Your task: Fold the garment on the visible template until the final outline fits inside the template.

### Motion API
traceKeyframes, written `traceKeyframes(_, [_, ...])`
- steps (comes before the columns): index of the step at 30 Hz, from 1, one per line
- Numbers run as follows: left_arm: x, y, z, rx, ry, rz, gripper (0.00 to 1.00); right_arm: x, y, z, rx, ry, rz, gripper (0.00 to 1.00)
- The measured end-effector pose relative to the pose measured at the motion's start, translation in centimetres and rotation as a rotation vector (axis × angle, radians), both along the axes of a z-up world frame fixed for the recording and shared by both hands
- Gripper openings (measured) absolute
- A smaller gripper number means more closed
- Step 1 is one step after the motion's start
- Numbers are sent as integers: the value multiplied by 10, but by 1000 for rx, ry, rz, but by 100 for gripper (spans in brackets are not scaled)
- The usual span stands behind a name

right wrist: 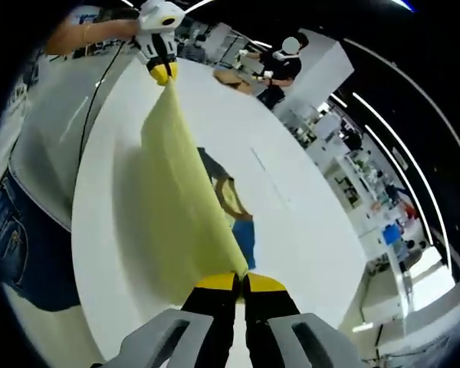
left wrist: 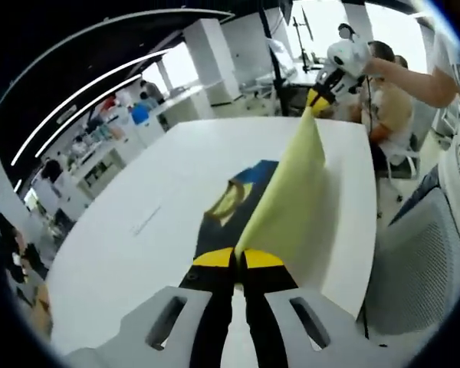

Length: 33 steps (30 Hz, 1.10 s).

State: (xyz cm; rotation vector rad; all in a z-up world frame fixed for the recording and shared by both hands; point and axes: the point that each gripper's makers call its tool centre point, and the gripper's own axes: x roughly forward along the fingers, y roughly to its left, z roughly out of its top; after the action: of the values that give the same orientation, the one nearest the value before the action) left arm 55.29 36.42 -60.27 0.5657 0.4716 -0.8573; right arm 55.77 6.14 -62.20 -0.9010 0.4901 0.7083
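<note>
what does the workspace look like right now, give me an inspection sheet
surface: white table, mostly bare.
job's things: pale yellow garment lifted off the table and stretched between the two tools; a dark and blue template with a yellowish patch lies flat beneath it, partly hidden.
clutter: nothing seen on the table.
grippers: left tool shut on one end of the garment; right tool shut on the other end, jaws closed.
cables: a thin dark cable hangs from the left tool across the table edge.
surroundings: grey mesh chair beside the table, white pillars, ceiling light strips, a seated person at the far side.
</note>
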Motion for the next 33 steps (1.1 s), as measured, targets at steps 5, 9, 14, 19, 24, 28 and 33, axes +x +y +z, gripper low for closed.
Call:
traceKeyframes(5, [22, 3, 1, 6, -2, 63, 1, 19, 2, 4, -15, -47, -23, 0])
traceKeyframes(9, [37, 2, 7, -15, -24, 102, 1, 35, 0, 7, -3, -75, -70, 0])
traceKeyframes(14, [53, -1, 12, -19, -39, 121, 1, 52, -5, 11, -2, -95, -109, 0])
traceKeyframes(19, [68, 1, 11, 23, -67, 156, 1, 66, -3, 16, 10, -118, -130, 0])
traceKeyframes(24, [83, 4, 10, 18, -71, 199, 1, 81, -2, 15, -19, -145, -138, 0])
traceKeyframes(28, [96, 4, 2, 30, -54, 225, 1, 91, -3, 8, -24, -141, -150, 0])
traceKeyframes(33, [113, 7, -13, 74, -45, 247, 1, 107, 0, -1, -39, -154, -151, 0])
